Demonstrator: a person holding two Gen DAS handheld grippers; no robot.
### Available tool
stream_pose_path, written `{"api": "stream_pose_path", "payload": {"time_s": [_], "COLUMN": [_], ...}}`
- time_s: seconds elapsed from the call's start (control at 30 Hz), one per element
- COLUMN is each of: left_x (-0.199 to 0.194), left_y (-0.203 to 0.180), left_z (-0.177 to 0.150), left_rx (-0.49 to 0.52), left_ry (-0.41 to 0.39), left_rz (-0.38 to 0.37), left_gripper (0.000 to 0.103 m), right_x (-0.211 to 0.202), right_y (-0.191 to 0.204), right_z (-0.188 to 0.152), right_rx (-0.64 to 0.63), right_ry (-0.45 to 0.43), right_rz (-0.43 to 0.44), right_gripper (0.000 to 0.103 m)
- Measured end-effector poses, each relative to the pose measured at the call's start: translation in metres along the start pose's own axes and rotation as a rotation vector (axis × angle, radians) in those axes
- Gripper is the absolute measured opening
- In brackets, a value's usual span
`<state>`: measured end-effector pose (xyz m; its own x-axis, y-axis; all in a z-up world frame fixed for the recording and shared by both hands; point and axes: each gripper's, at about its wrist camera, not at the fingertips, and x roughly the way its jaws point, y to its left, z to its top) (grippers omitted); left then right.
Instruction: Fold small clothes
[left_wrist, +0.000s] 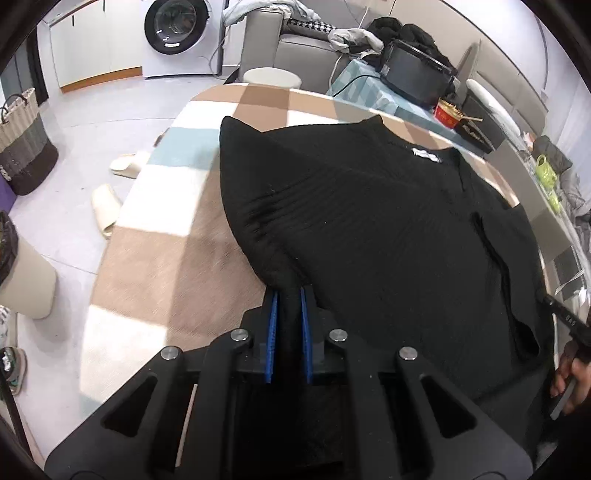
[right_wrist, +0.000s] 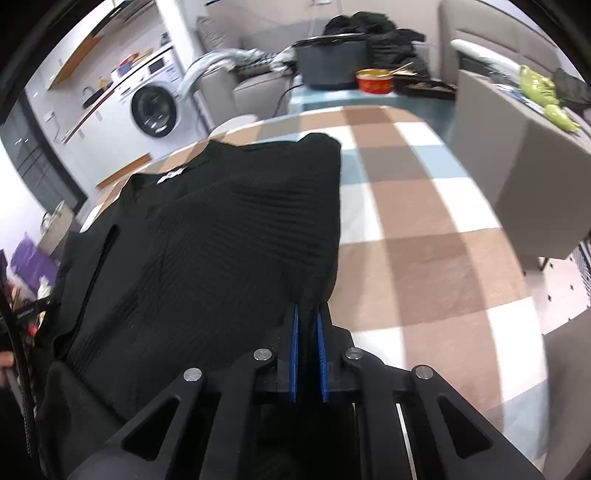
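- Left wrist view: left gripper (left_wrist: 289, 291) has its fingers (left_wrist: 272, 314) drawn narrow on a bunched corner of the black knit garment (left_wrist: 369, 229). The fabric rises into the gap between the blue pads, so this reads as a pinch on the hem corner.
- Beyond the fingers the garment lies spread on the checked cloth of the desk (left_wrist: 166, 258), white neck label (left_wrist: 427, 155) at the far end. Probable reason: laid flat with the collar away, so the near edge can be carried over.
- At the right edge a hand (left_wrist: 569, 376) shows, holding part of the other tool.
- Right wrist view: right gripper (right_wrist: 308, 314) likewise has its fingers (right_wrist: 320, 339) nearly closed on the garment's other near corner, cloth gathered between them.
- The garment extends ahead and to the left of these fingers; bare desk lies to their right.
- Judgement: both near corners held, ready to lift evenly for a fold towards the collar.
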<state>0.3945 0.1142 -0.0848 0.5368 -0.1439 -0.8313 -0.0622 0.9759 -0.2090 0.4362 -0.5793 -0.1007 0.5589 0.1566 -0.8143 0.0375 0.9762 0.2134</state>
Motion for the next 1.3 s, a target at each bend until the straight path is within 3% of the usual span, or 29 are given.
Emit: {"api": "stream_pose_path", "payload": {"time_s": [0.33, 0.4, 0.47, 0.53, 0.6, 0.7, 0.93, 1.0, 1.07, 1.13, 1.23, 1.3], "left_x": [0.018, 0.015, 0.007, -0.007, -0.025, -0.049, -0.072, -0.074, -0.075, -0.078, -0.086, -0.093], "left_y": [-0.020, -0.014, -0.007, 0.003, 0.013, 0.024, 0.038, 0.037, 0.036, 0.036, 0.035, 0.037], "left_z": [0.020, 0.018, 0.013, 0.003, -0.013, -0.042, -0.107, -0.117, -0.123, -0.126, -0.127, -0.129], "left_rx": [-0.013, -0.018, -0.022, -0.033, -0.039, -0.037, -0.017, -0.015, -0.010, -0.013, -0.004, -0.009], "left_ry": [-0.001, 0.009, 0.022, 0.018, -0.008, -0.017, 0.004, -0.002, -0.016, -0.020, -0.013, -0.006], "left_rz": [0.005, 0.015, 0.004, -0.002, 0.010, 0.031, 0.016, 0.010, 0.006, 0.007, 0.015, 0.019], "left_gripper": [0.010, 0.015, 0.023, 0.033, 0.047, 0.059, 0.061, 0.055, 0.048, 0.047, 0.047, 0.055], "right_x": [0.011, 0.007, -0.003, -0.020, -0.037, -0.061, -0.095, -0.102, -0.108, -0.115, -0.125, -0.132], "right_y": [-0.018, -0.018, -0.018, -0.016, -0.013, -0.013, -0.019, -0.023, -0.028, -0.032, -0.034, -0.036], "right_z": [0.034, 0.034, 0.031, 0.019, 0.006, -0.020, -0.087, -0.102, -0.114, -0.127, -0.145, -0.157], "right_rx": [0.121, 0.132, 0.137, 0.137, 0.120, 0.113, 0.088, 0.095, 0.107, 0.117, 0.104, 0.102], "right_ry": [-0.010, -0.002, 0.001, -0.007, -0.002, 0.008, 0.053, 0.065, 0.074, 0.083, 0.105, 0.109], "right_rz": [-0.019, -0.010, 0.010, 0.035, 0.045, 0.065, 0.064, 0.069, 0.060, 0.059, 0.038, 0.044], "right_gripper": [0.010, 0.016, 0.037, 0.049, 0.050, 0.065, 0.066, 0.066, 0.066, 0.066, 0.066, 0.066]}}
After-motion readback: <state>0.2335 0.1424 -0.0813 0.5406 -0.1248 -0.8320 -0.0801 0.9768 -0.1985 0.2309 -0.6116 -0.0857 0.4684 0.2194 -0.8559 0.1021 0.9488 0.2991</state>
